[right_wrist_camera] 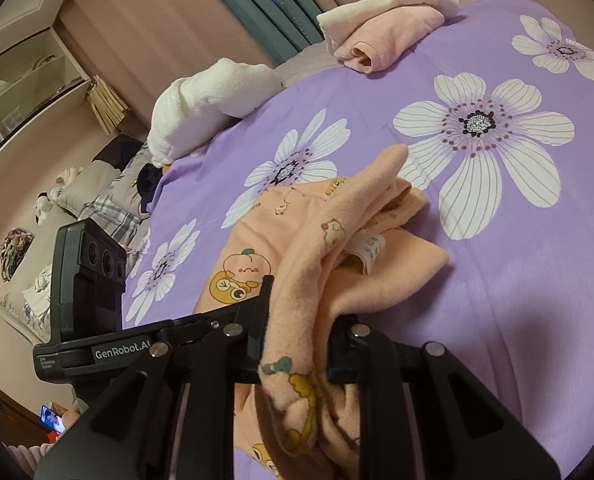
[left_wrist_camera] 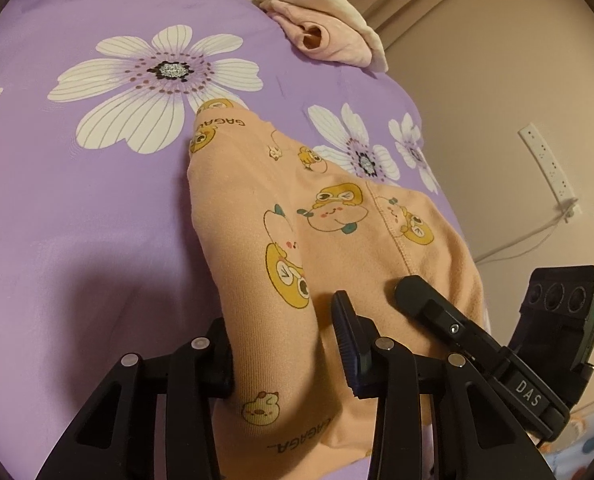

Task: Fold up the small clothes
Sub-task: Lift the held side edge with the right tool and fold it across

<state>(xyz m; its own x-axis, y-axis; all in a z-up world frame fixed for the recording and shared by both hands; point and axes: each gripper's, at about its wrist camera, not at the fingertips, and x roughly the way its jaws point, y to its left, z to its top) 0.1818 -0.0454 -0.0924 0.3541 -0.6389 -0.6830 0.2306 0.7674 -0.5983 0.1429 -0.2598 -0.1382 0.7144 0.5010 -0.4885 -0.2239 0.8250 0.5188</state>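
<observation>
i'm clamping the left gripper [left_wrist_camera: 285,344] and the right gripper [right_wrist_camera: 297,344] on the peach garment [left_wrist_camera: 329,240]. i'm keeping both edges level and taut so the fold lands square on the purple bedsheet [left_wrist_camera: 77,220].

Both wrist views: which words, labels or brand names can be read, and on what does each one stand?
"GAGA...", printed on the peach garment, near its far tip and again near its close hem.
"DAS", on the right gripper body, seen in the left wrist view.
"GenRobot.AI", on the left gripper body, seen in the right wrist view.
White care tag on the garment: print too small to read.
Small label under "GenRobot.AI": unreadable.
</observation>
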